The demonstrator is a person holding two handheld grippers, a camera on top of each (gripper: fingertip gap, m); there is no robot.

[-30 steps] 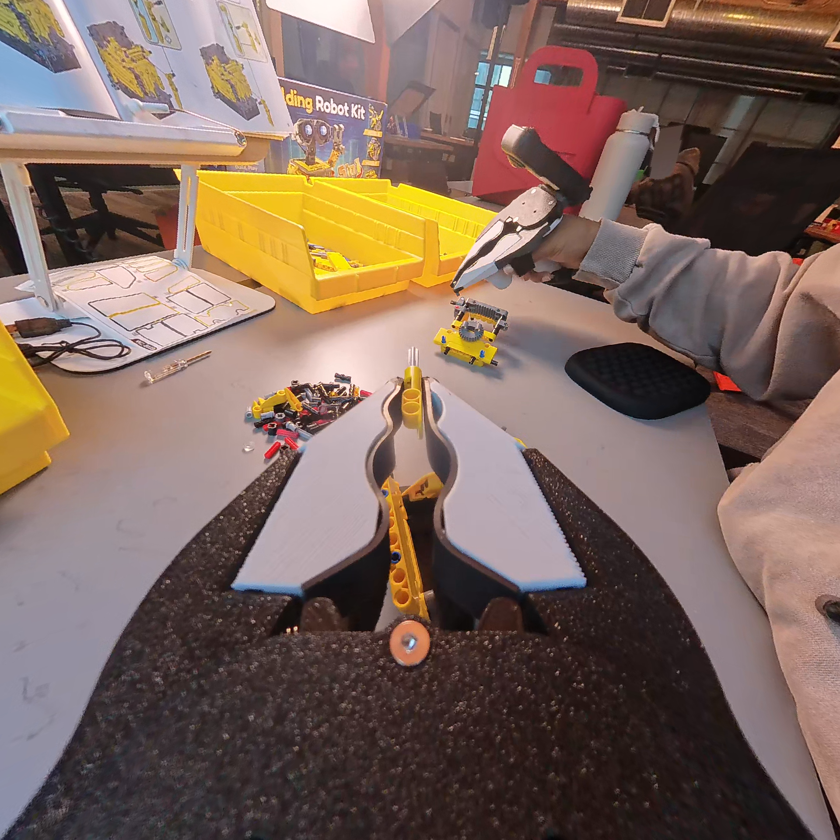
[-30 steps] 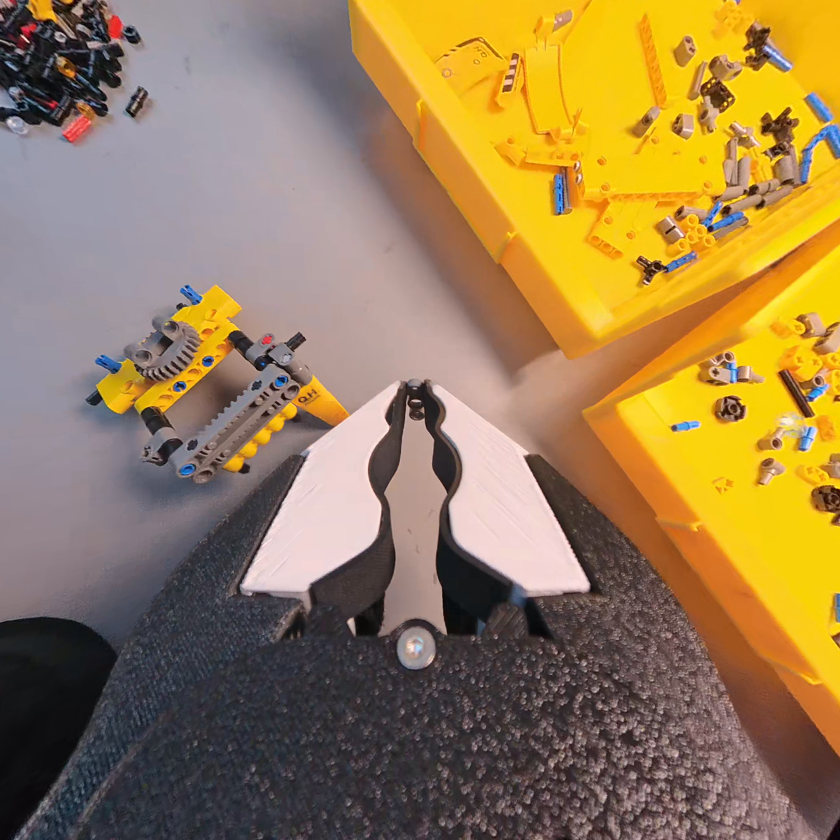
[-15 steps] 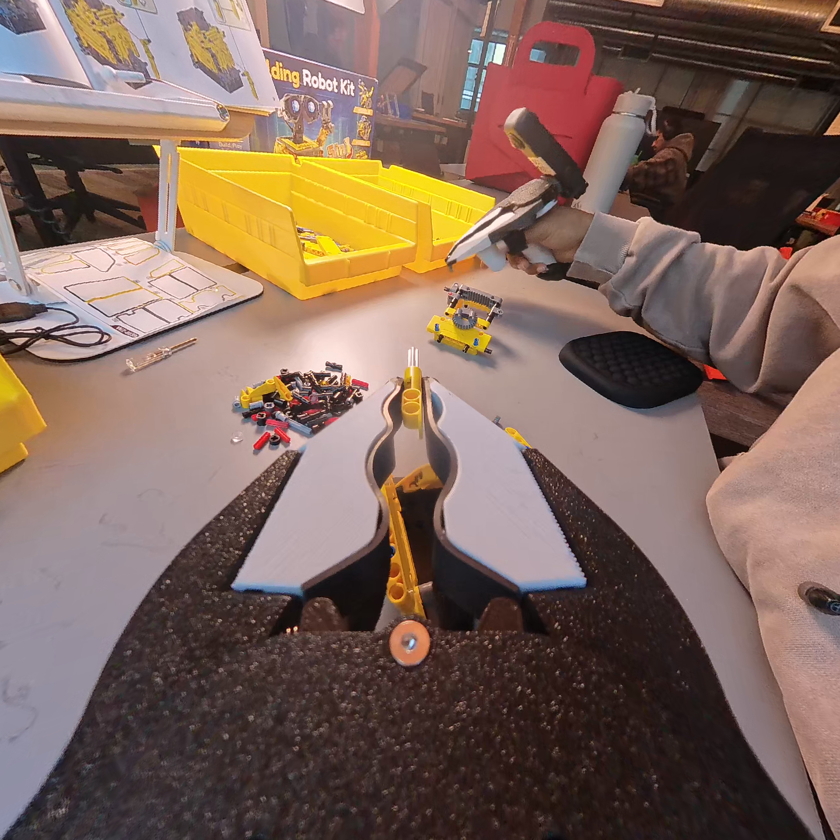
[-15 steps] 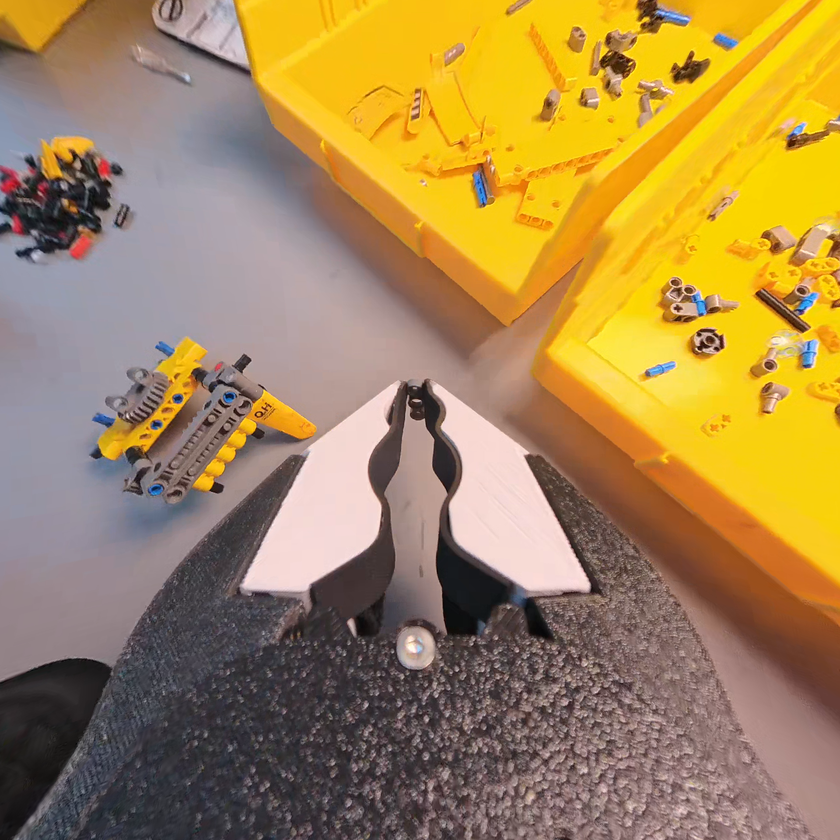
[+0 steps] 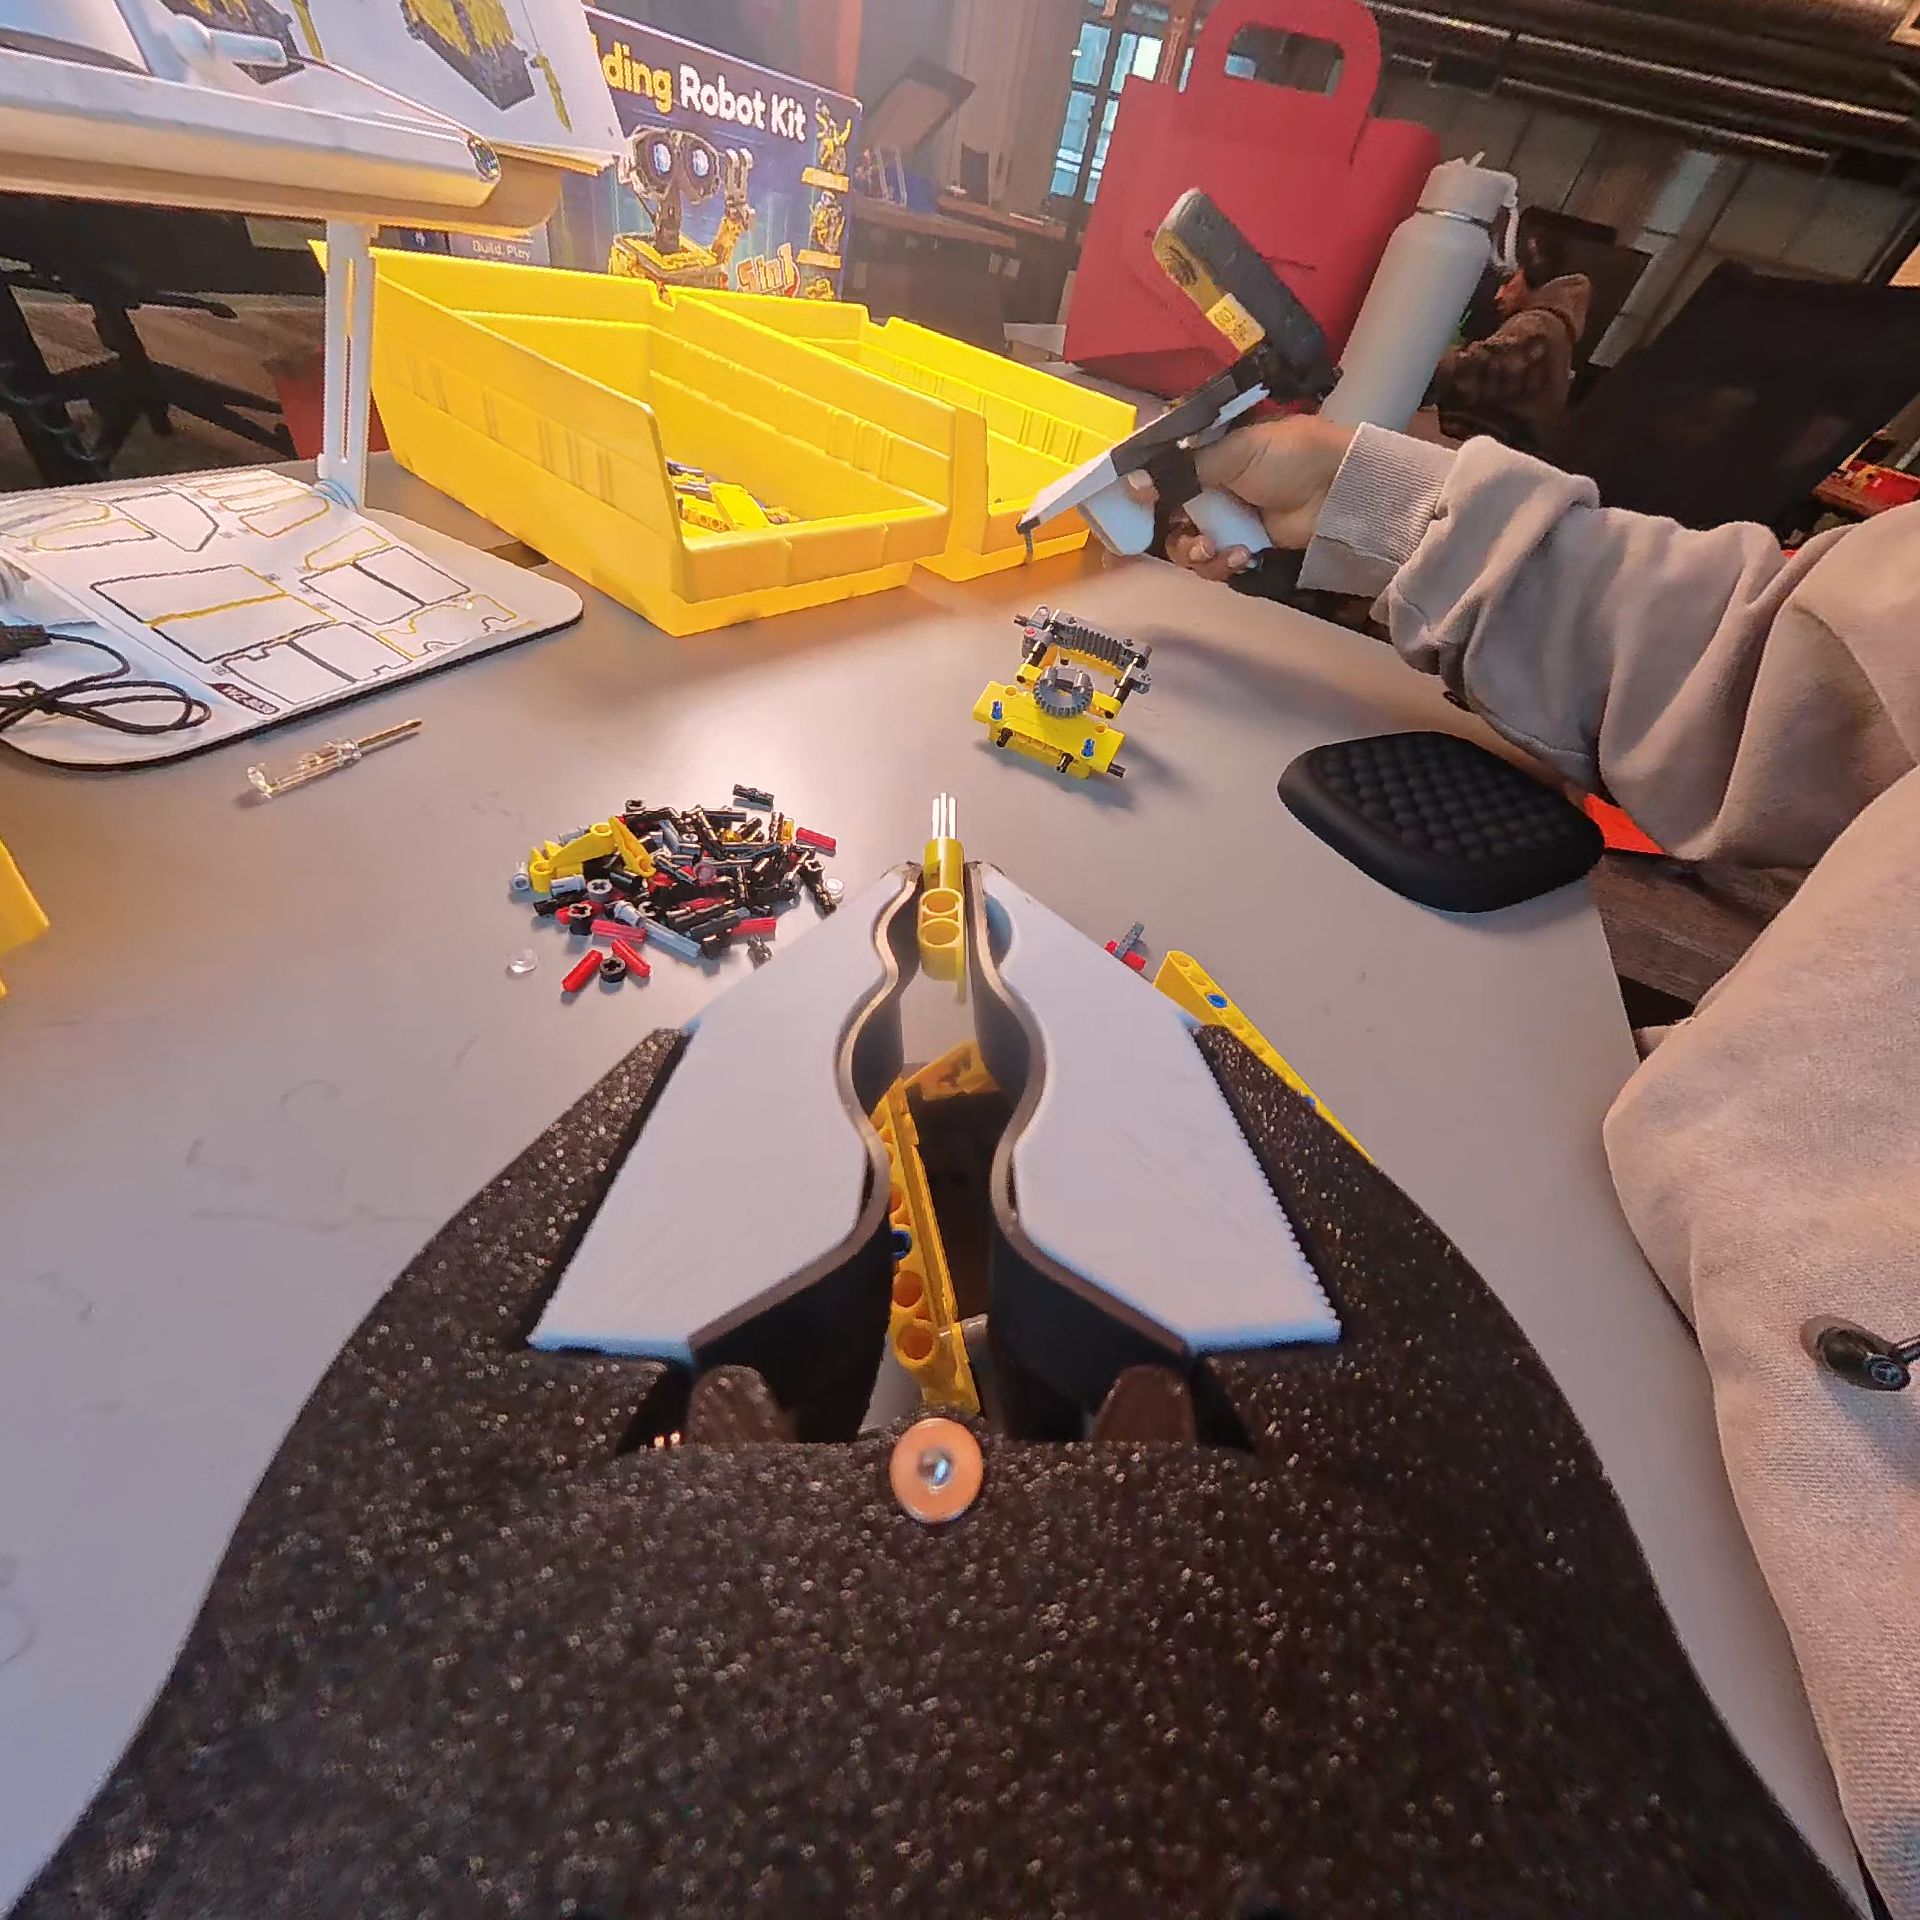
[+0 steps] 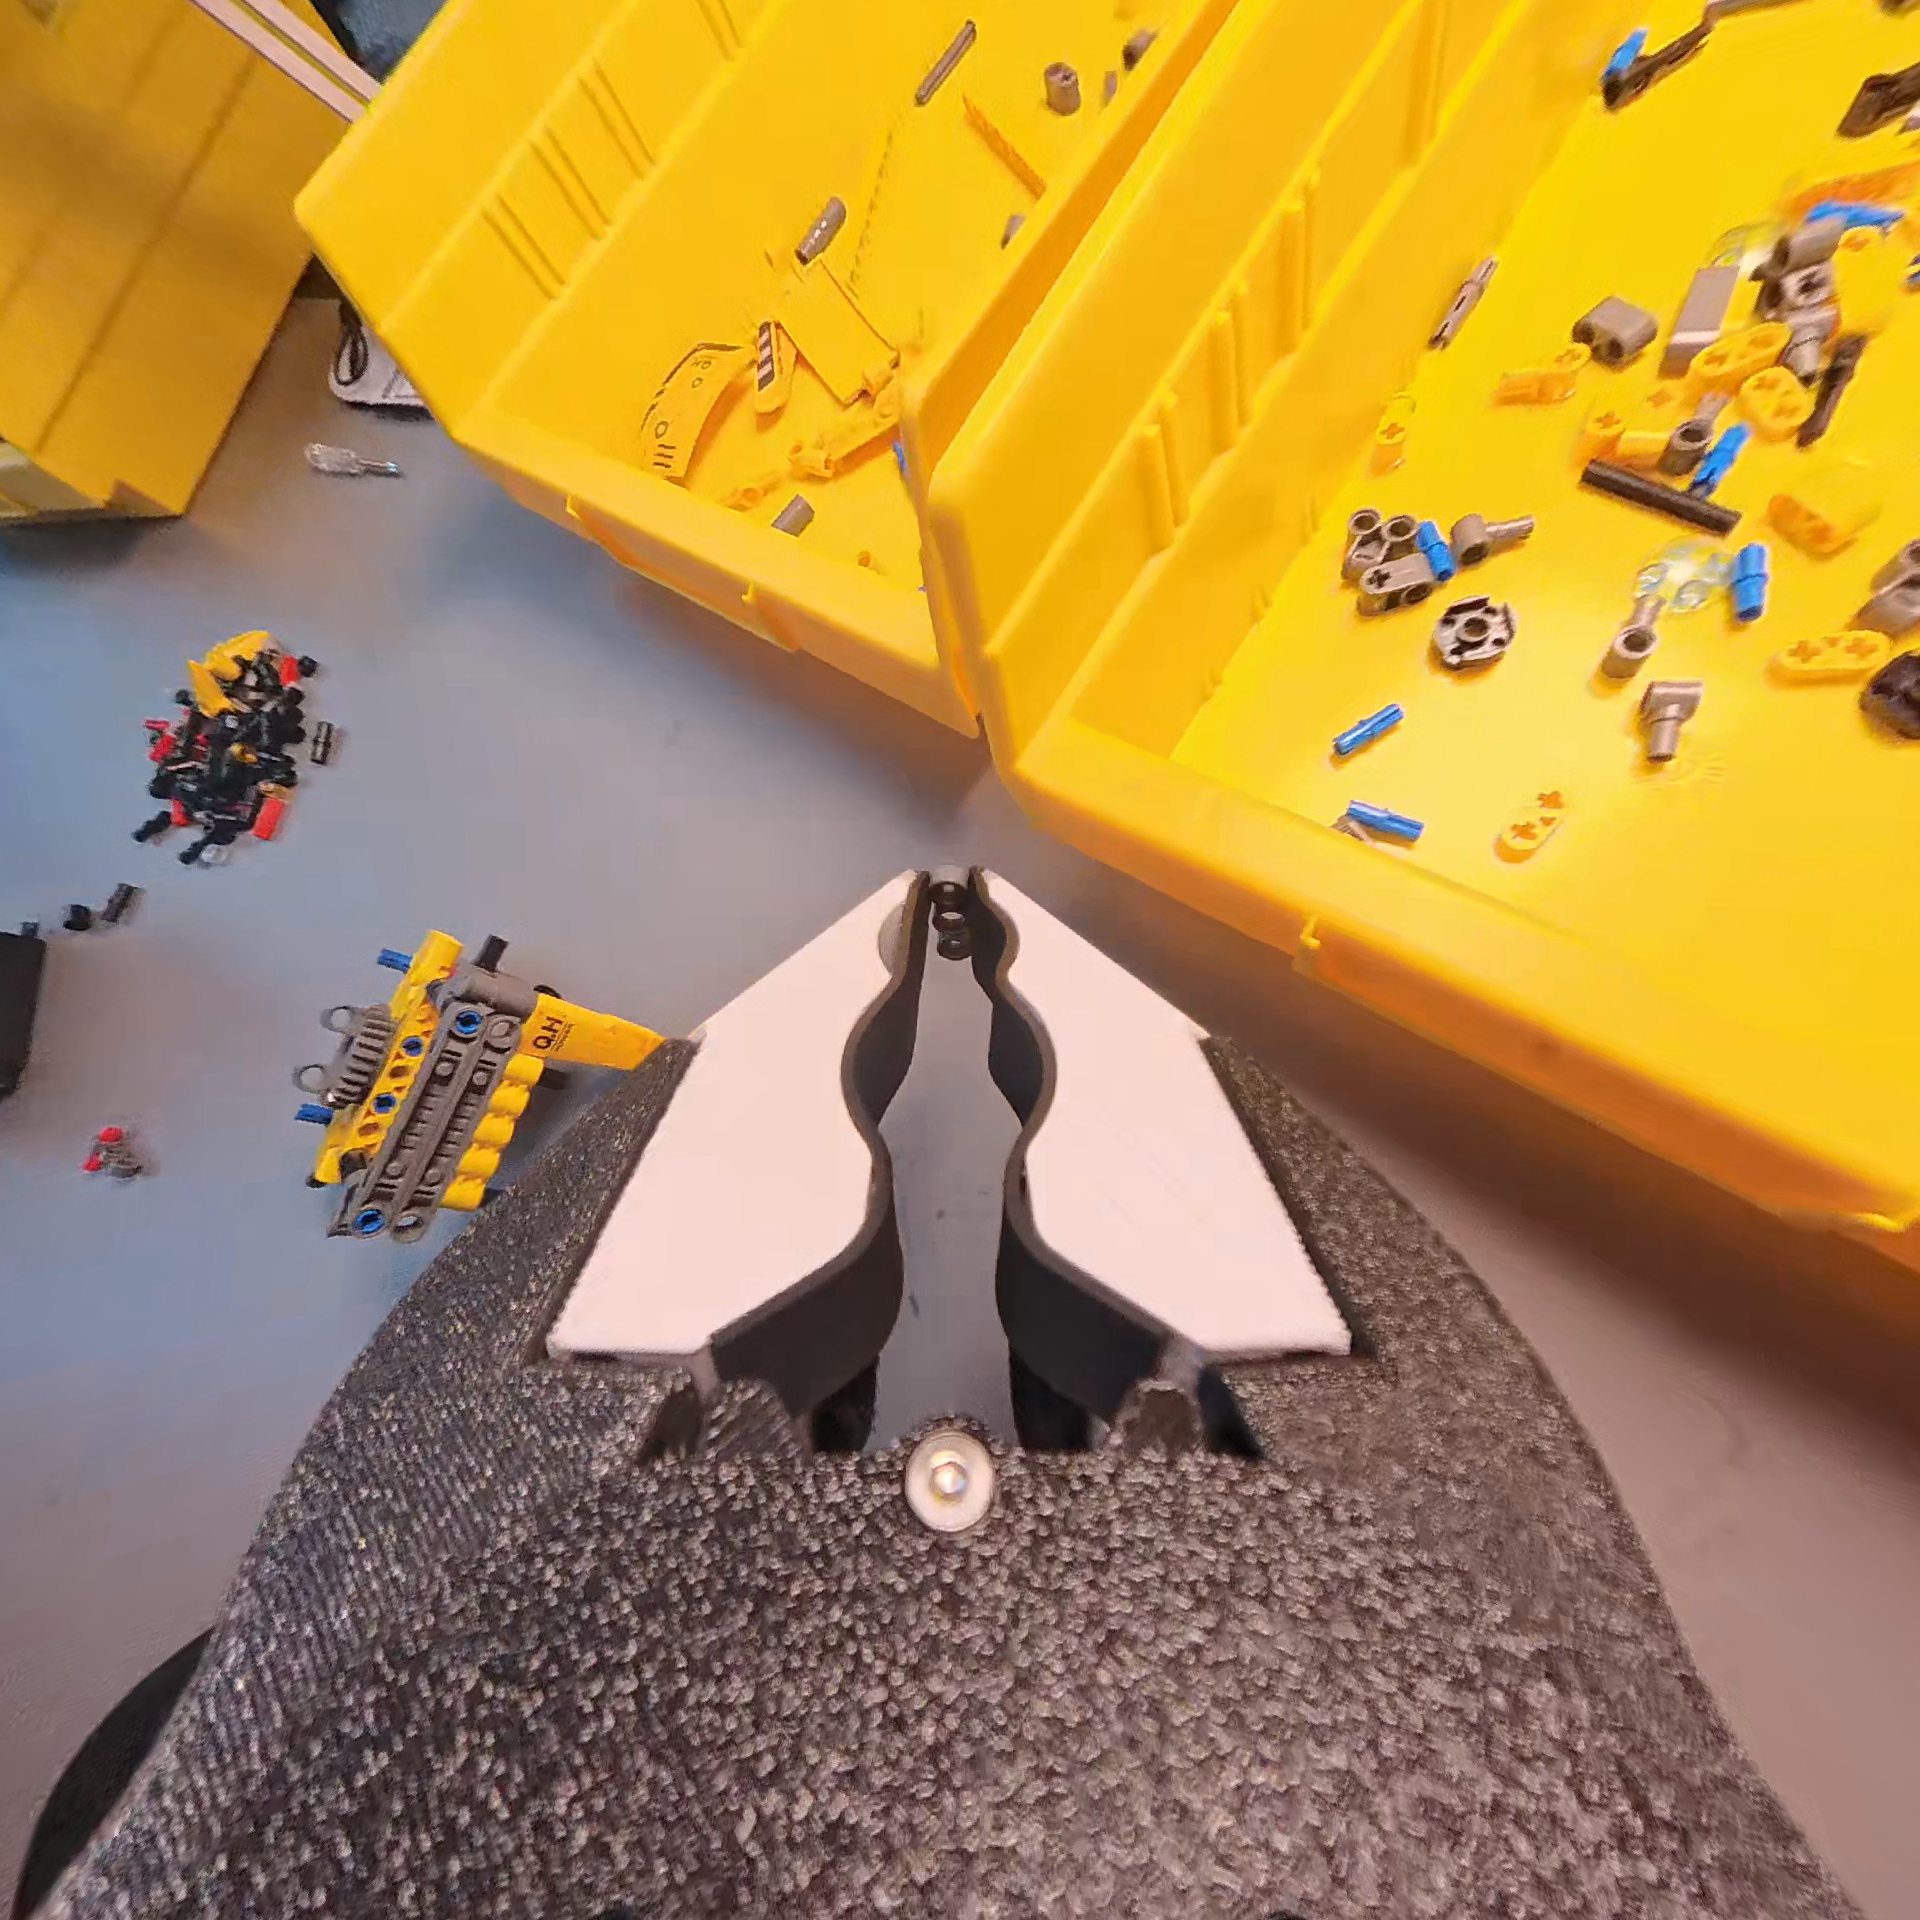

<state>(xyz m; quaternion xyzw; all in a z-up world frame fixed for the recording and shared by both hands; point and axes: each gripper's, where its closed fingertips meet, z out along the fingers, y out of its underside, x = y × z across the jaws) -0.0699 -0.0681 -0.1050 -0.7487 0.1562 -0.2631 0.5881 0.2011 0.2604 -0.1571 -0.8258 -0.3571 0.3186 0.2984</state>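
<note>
The left hand-held gripper (image 5: 943, 883) pinches a yellow perforated plastic beam (image 5: 940, 920) between closed tips; the right hand-held gripper (image 6: 951, 896) clamps a small black ribbed plastic connector (image 6: 949, 914). Beneath lies the smooth grey counter (image 6: 582, 748), beside glossy yellow plastic bins (image 6: 1174, 821).

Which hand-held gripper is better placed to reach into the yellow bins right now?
Right. The right hand-held gripper, shut on a small black connector, hovers just before the right yellow bin. The left hand-held gripper, shut on a yellow beam, sits farther back behind the loose parts pile.
</note>
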